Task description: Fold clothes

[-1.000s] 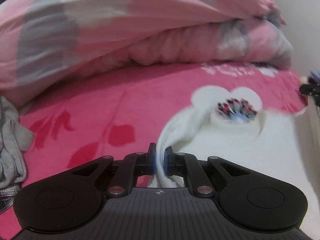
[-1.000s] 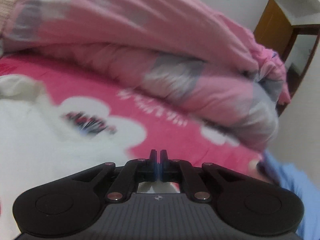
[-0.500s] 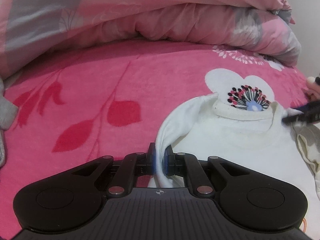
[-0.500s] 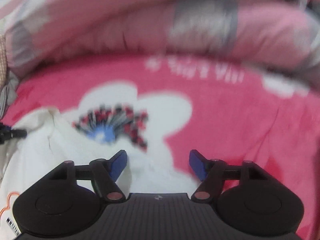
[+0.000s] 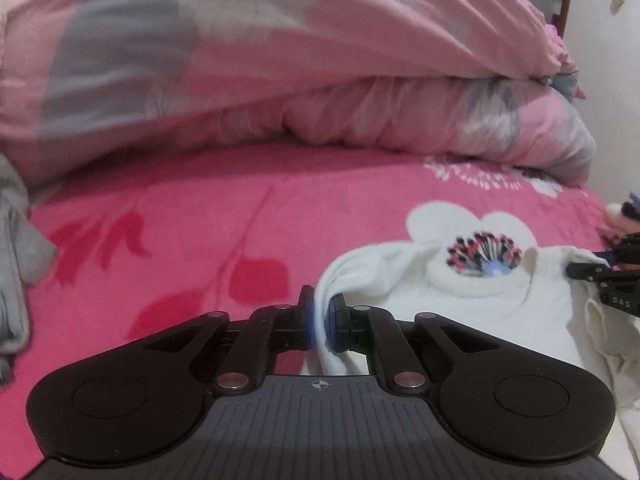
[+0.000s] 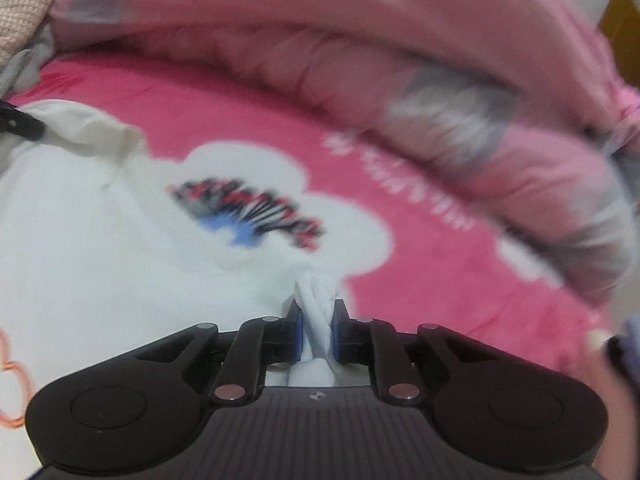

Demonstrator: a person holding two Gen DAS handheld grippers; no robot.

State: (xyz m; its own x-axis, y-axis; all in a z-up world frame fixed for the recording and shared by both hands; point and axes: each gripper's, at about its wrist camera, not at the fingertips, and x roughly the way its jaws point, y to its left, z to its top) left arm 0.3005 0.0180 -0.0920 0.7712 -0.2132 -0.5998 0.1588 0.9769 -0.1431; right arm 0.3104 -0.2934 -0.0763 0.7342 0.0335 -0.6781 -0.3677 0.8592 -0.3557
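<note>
A white sweatshirt [image 5: 472, 312] lies spread on a pink flowered bedsheet [image 5: 200, 216], neck opening facing away. My left gripper [image 5: 322, 322] is shut on a fold of its left shoulder edge. In the right wrist view the same white sweatshirt [image 6: 100, 232] fills the lower left, and my right gripper [image 6: 318, 334] has its jaws closing on a bunched fold of the cloth, with the pads pressing it. The right gripper's black frame [image 5: 608, 280] shows at the right edge of the left wrist view.
A rolled pink and grey duvet [image 5: 320, 60] lies across the back of the bed. Grey clothing [image 5: 16, 264] is heaped at the left. A wooden door [image 6: 624, 20] and white wall stand at the far right.
The right gripper opened wide, came down onto the sweatshirt's right shoulder and closed on a fold. The left gripper kept its hold with little movement.
</note>
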